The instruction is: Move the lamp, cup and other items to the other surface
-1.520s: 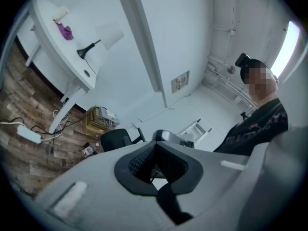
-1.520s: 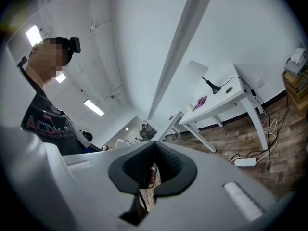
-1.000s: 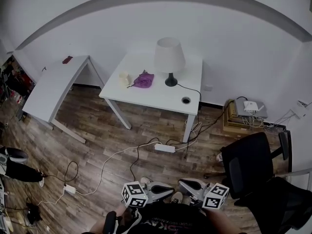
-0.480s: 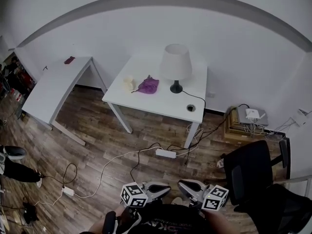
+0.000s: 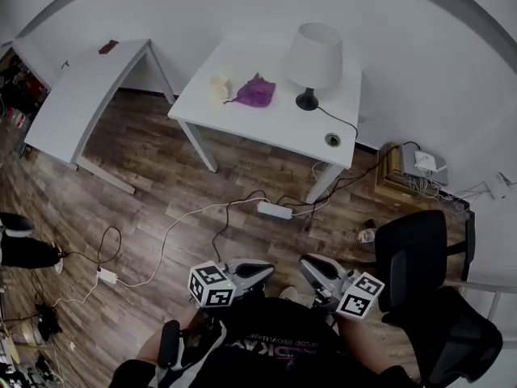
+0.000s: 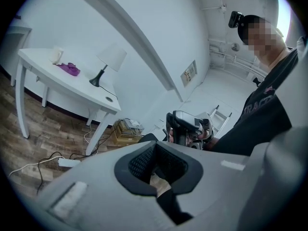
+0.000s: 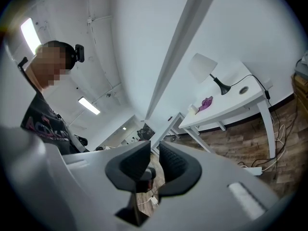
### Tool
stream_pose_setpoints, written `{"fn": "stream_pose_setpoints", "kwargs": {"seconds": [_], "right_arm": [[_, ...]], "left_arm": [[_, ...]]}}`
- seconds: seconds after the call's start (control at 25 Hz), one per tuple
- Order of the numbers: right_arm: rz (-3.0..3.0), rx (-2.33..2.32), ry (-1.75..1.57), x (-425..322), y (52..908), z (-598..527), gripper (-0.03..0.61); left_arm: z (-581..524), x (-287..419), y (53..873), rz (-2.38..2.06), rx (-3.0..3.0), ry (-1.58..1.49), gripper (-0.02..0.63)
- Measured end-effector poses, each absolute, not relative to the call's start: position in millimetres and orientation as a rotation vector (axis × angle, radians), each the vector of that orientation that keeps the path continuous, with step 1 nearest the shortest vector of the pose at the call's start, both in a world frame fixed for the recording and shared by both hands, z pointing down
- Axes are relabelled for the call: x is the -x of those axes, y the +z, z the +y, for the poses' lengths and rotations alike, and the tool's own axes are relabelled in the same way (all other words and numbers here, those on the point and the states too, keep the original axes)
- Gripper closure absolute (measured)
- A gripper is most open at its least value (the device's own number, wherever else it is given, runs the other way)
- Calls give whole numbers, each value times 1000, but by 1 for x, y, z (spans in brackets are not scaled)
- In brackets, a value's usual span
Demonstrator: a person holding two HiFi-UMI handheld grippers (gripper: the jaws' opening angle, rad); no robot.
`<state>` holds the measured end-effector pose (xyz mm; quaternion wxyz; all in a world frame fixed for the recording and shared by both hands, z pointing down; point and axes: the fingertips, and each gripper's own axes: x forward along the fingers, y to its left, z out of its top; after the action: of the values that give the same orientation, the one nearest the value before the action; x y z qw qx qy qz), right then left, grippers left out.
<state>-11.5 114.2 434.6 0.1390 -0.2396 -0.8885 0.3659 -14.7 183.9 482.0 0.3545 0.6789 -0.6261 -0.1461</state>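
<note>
Two surfaces. The white rectangular desk point(image 5: 275, 128) carries the load. A second, longer white desk point(image 5: 77, 95) stands to its left across a strip of wood floor, bare but for a small dark red object point(image 5: 107, 47) near its wall end.

On the loaded desk, the table lamp with white shade and black stem and base point(image 5: 313, 55) stands upright at the right. Its black cord point(image 5: 335, 118) runs off toward the desk's right edge. A crumpled purple cloth point(image 5: 257, 92) lies just left of the lamp base. A cream cup point(image 5: 219, 86) sits just beside the cloth, toward the left end. Nothing looks moved across yet.

The left gripper point(image 5: 260, 270) and right gripper point(image 5: 311, 267) are held low against the person's body, well apart from both desks. Left jaws are pressed together, empty. Right jaws have just been opening and now show a narrow gap with nothing in it.

The step in hand reads as the approach. To do it well:
- Come in square to the loaded desk and spread the jaws wider before reaching.
- Take the lamp low on its thin stem.
- Check the cord for slack, as it could snag or tip the lamp.
- Grip the cup by its wall and keep it upright.

Containers: only the cup, too far off to tell whether anything is inside.
</note>
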Motion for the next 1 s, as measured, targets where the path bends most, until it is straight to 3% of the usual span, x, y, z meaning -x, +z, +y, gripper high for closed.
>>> {"fn": "stream_pose_setpoints", "kwargs": {"seconds": [0.56, 1.0], "right_arm": [[-2451, 757, 1094, 155, 449, 194, 508], [-2462, 761, 918, 218, 452, 210, 488]], "left_arm": [[284, 137, 503, -1737, -1539, -539, 621], [312, 190, 501, -1801, -1492, -608, 621]]}}
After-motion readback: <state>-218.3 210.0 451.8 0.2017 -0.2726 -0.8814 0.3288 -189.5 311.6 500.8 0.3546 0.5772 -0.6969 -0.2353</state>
